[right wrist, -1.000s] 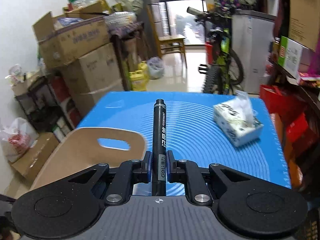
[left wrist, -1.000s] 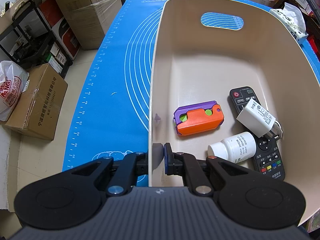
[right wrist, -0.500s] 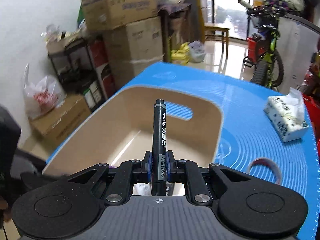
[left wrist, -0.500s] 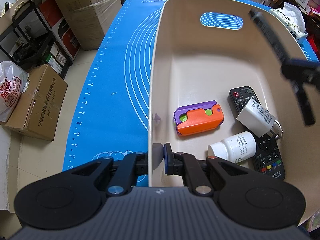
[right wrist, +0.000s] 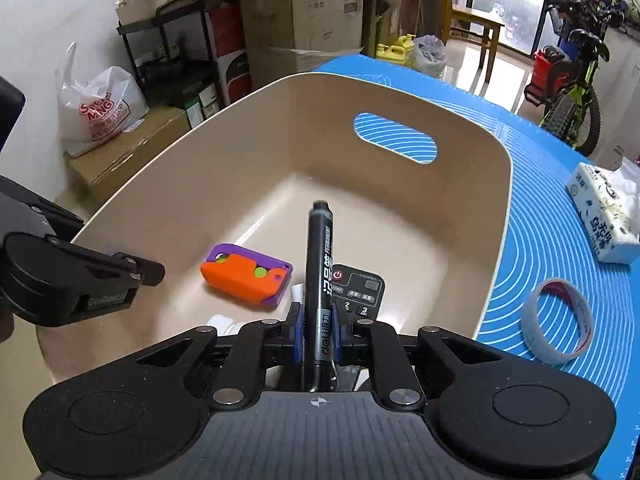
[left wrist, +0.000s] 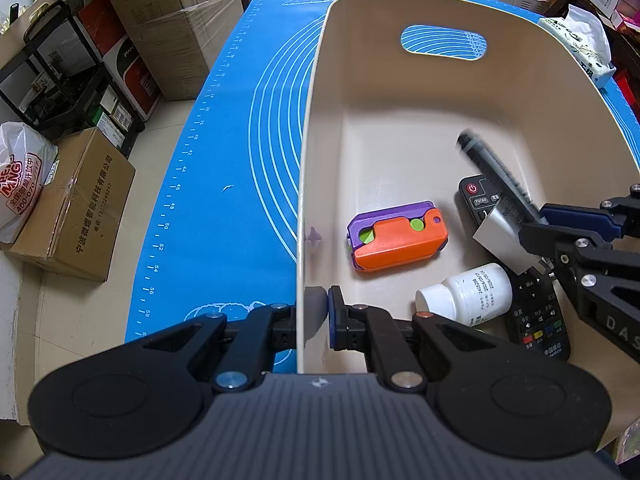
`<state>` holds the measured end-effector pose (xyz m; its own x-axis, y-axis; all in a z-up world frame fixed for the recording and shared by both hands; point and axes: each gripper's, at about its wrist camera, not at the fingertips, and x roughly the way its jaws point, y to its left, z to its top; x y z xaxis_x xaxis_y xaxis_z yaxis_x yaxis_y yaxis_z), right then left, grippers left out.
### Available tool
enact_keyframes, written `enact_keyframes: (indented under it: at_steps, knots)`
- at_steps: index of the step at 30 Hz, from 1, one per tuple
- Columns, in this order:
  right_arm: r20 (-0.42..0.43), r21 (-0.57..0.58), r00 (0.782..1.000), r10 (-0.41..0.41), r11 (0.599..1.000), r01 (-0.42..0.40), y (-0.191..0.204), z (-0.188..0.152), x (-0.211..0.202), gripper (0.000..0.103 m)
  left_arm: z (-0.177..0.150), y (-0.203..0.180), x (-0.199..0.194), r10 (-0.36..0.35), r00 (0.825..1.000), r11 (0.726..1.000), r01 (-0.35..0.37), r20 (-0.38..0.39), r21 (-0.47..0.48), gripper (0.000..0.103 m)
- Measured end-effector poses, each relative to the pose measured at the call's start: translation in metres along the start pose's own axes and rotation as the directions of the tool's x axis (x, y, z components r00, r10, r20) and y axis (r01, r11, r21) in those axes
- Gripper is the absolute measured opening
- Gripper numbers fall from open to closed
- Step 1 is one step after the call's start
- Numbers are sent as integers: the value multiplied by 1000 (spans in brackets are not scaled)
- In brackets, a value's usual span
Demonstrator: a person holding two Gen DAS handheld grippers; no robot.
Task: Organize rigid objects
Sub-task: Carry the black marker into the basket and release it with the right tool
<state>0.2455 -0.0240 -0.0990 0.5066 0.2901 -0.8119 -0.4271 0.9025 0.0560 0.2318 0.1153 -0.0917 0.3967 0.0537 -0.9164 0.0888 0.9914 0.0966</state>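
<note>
A beige bin (left wrist: 360,60) (right wrist: 224,152) stands on the blue mat. My left gripper (left wrist: 313,312) is shut on the bin's left wall near its front corner. My right gripper (right wrist: 317,330) is shut on a black marker (right wrist: 319,264) and holds it low inside the bin; the marker also shows in the left wrist view (left wrist: 496,176). In the bin lie an orange and purple toy (left wrist: 398,240) (right wrist: 246,276), a black remote (left wrist: 538,332) (right wrist: 358,286), a white bottle (left wrist: 466,296) and a white charger (left wrist: 500,236), partly hidden by my right gripper.
A roll of tape (right wrist: 558,322) and a tissue pack (right wrist: 606,212) lie on the mat (right wrist: 560,184) right of the bin. Cardboard boxes (left wrist: 76,208), a shelf rack (left wrist: 60,80) and a plastic bag (left wrist: 20,176) stand on the floor to the left.
My right gripper has swung from above the mat over to the bin and lowered the marker into it, above the remote. My left gripper has not moved.
</note>
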Motion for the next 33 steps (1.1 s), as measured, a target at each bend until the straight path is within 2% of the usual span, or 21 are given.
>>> enact_keyframes:
  at_steps: [1,5,7,14,23,29,33]
  knots:
    - [5,10,1000,11,1000,-11,-2,0,-2,36,0,0,0,0,1000,1000,0,0,0,10]
    - [29,52,997,75,996,-77,-11,5,-12,47,1,-1,0,-1,1000,1000,1,-1,-2,10]
    - [64,73,995,71,995,-75,-19,9,-24,60,1,-1,0,1,1000,1000,-1,-1,-1,10]
    - [157,155,985,66,984,-90,-59,22,-54,61,2,-1,1,2,1000,1000,-2,-1,-2,10]
    - [208,235,975,-76,972,26,-128,18,-64,61,1,-1,1,2,1000,1000,-2,-2,1,10]
    - [113,323,981,-160,939,116,-182,0,-31,61,1,0,2,-3,1000,1000,3,-3,-2,10]
    - [60,321,987,-152,939,125,-197,-15,-9,61,1,0,2,-5,1000,1000,5,-2,-5,10]
